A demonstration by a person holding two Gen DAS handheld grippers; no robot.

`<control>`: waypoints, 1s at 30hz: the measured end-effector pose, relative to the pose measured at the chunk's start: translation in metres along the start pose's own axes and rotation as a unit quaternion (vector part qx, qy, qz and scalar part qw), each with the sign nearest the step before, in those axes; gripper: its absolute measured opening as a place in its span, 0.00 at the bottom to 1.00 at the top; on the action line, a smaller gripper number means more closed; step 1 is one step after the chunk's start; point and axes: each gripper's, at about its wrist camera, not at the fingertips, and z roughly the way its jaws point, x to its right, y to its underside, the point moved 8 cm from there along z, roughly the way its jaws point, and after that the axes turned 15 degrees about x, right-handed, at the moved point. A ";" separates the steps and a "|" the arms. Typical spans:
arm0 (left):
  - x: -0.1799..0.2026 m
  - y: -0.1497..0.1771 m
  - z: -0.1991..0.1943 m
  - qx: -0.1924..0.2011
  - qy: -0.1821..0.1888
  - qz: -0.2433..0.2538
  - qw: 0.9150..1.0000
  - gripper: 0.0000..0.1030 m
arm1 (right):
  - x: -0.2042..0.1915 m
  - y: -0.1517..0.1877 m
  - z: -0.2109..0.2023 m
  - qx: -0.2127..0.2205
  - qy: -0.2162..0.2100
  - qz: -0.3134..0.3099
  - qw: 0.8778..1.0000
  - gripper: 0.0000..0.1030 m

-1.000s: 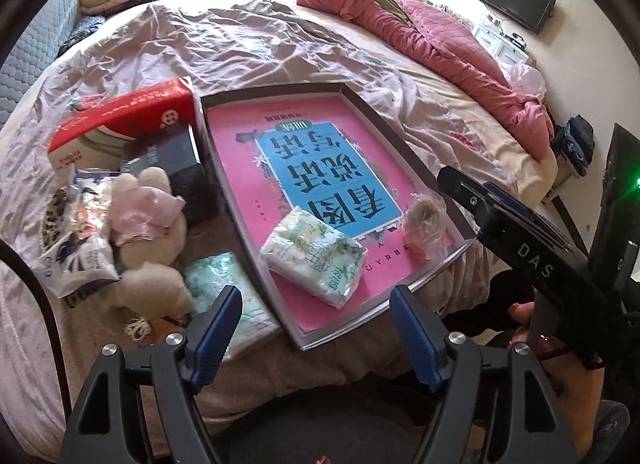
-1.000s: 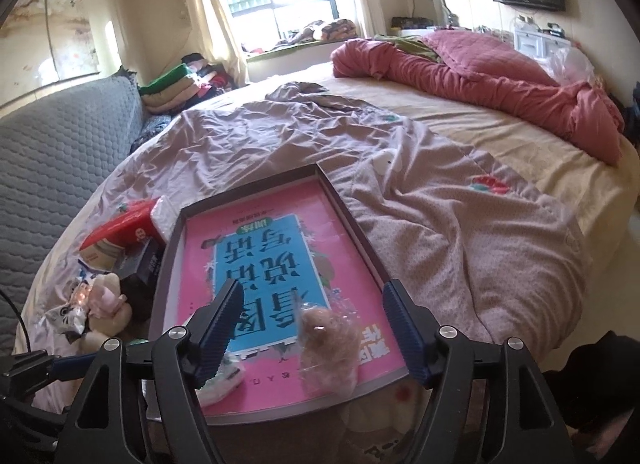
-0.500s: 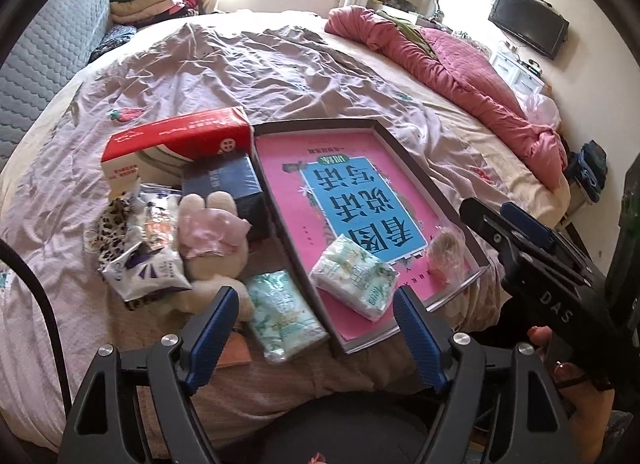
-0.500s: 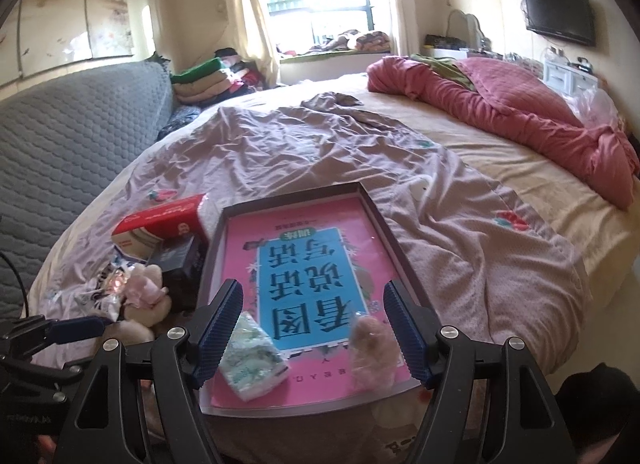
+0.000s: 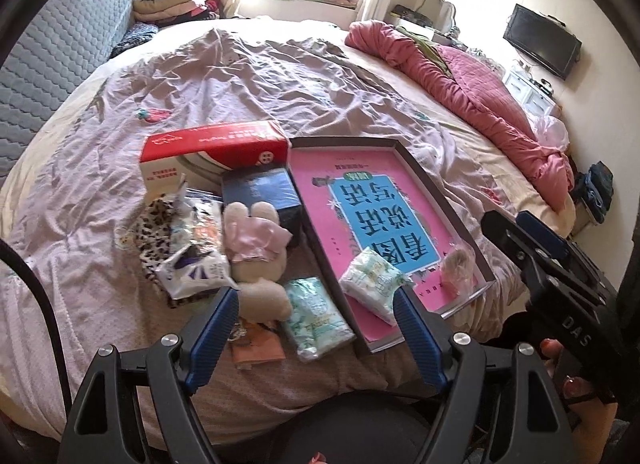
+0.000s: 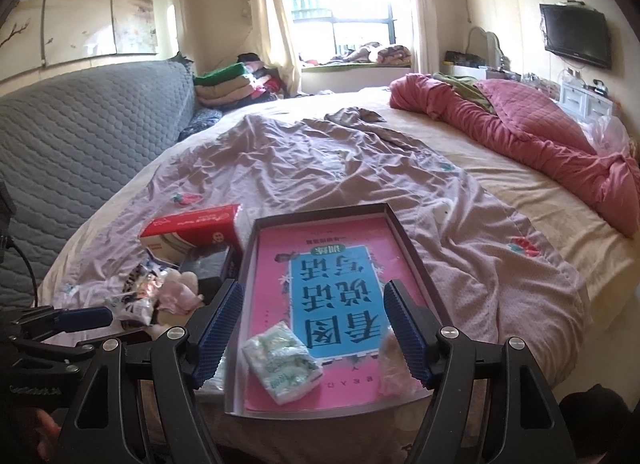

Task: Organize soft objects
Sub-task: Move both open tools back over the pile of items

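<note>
Between placements, both the left hand-held gripper (image 5: pixel 316 304) and right hand-held gripper (image 6: pixel 310 300) hang spread and empty above the shallow pink-lined cardboard tray (image 5: pixel 436 200), so next comes clamping the green-patterned soft tissue pack (image 5: pixel 316 314) just left of that tray.

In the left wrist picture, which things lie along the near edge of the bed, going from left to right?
White snack packet → plush rabbit → green tissue pack on the blanket → tissue pack in the tray → small clear bag with a pinkish thing inside, also in the tray.
</note>
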 end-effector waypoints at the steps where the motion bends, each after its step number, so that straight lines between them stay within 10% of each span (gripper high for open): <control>1: -0.002 -0.001 -0.001 0.002 -0.005 0.000 1.000 0.77 | -0.002 -0.001 -0.001 0.001 -0.001 -0.002 1.000 0.73; 30: -0.136 -0.007 -0.018 0.022 -0.084 -0.113 0.990 0.77 | -0.085 0.027 0.007 -0.048 -0.078 -0.065 0.994 0.73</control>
